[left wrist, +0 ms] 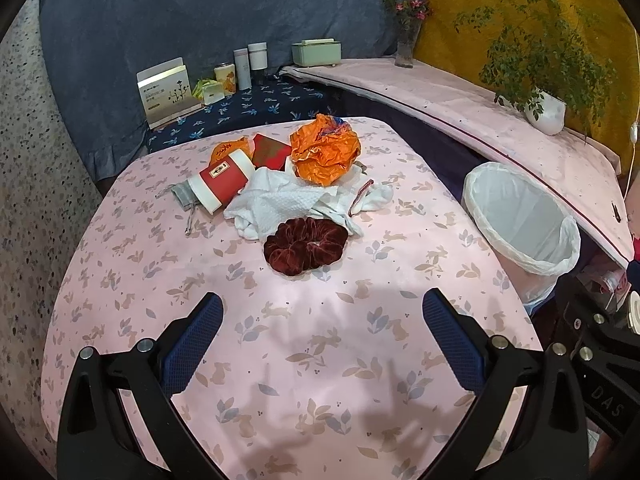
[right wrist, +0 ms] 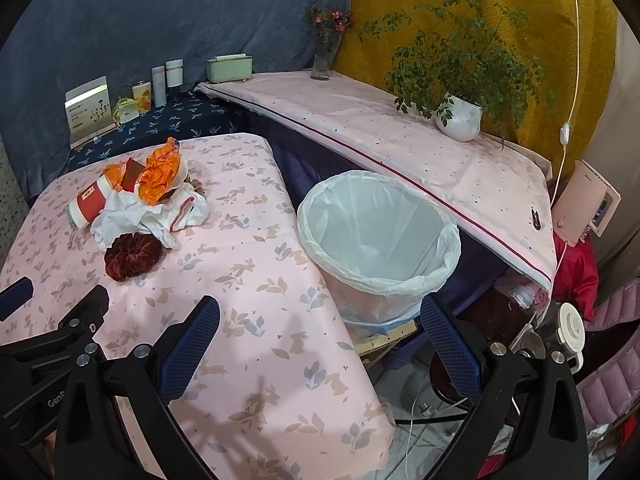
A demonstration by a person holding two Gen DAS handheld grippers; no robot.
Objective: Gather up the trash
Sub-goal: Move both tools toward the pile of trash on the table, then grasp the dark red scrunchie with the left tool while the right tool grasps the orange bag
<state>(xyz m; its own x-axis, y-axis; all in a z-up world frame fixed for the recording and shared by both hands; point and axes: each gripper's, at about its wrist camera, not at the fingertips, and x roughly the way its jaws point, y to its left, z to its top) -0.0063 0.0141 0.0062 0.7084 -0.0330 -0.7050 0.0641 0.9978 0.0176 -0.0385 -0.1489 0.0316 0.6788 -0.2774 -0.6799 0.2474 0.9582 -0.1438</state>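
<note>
A heap of trash lies on the pink rabbit-print table: a crumpled orange wrapper, a red and white paper cup on its side, a dark red carton, white crumpled tissues and a dark red velvet scrunchie. A bin with a white liner stands right of the table; it also shows in the right wrist view. My left gripper is open and empty, short of the scrunchie. My right gripper is open and empty, over the table's right edge near the bin.
A dark blue shelf behind the table holds a card stand, tins and bottles. A pink-covered ledge to the right carries a potted plant, a flower vase and a green box. Cables and clutter lie on the floor.
</note>
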